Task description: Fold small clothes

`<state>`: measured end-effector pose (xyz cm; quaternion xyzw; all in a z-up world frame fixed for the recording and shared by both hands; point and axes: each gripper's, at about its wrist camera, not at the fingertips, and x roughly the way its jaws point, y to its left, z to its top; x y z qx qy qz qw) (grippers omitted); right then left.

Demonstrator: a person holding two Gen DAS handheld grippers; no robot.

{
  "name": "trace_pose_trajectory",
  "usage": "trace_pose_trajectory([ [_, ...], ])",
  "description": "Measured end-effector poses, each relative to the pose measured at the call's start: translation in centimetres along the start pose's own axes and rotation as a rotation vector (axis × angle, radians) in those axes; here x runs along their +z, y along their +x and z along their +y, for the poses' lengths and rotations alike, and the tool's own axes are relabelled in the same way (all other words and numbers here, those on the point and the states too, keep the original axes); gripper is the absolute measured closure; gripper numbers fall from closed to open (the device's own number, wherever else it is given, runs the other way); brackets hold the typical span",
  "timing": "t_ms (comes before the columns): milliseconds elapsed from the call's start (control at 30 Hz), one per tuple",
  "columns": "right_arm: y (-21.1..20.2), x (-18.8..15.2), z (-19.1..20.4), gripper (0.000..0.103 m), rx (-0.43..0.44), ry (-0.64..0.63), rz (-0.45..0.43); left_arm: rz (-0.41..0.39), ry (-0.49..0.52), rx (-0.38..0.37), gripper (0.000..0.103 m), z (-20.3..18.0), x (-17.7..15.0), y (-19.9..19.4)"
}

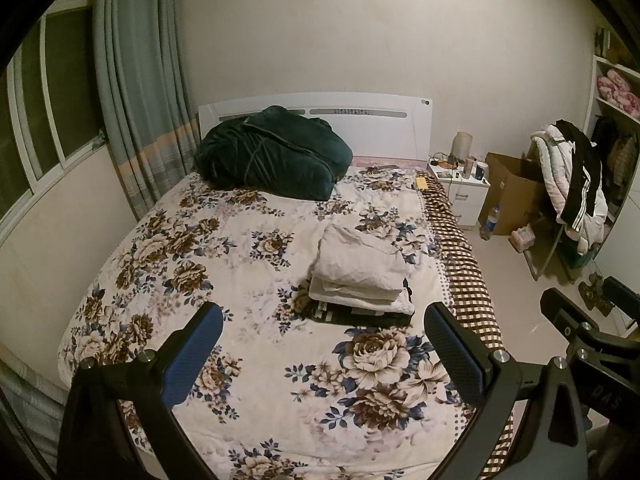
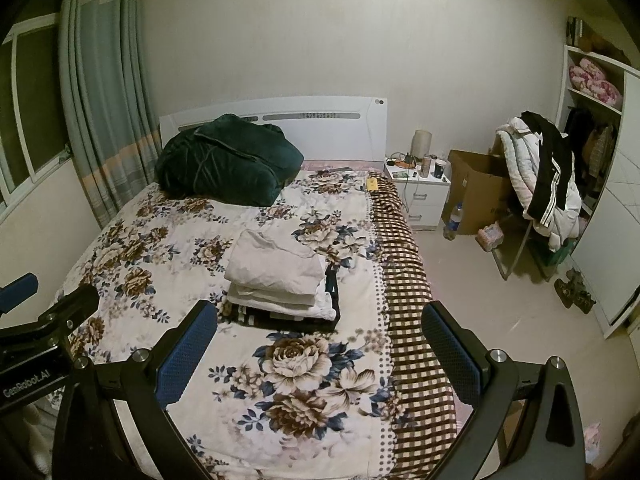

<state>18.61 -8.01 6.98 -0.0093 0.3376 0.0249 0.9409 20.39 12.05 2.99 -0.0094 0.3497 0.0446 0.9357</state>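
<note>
A stack of folded clothes lies on the floral bedspread, off-white pieces on top of a dark one. It also shows in the right wrist view. My left gripper is open and empty, held above the bed in front of the stack. My right gripper is open and empty too, a little nearer the bed's right edge. The right gripper's body shows at the right of the left wrist view; the left gripper's body shows at the left of the right wrist view.
A dark green bundled quilt sits by the white headboard. A checked blanket runs along the bed's right edge. A nightstand, cardboard box, water bottle and clothes-laden rack stand on the right. Curtain and window are on the left.
</note>
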Motion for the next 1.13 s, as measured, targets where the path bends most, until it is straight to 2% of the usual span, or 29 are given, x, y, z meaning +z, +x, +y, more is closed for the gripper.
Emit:
trace_pose_trajectory([
  [1133,-0.27,-0.8,0.16,0.0,-0.002,-0.004,-0.001,-0.007,-0.03,0.03,0.0,-0.13,0.34,-0.76],
])
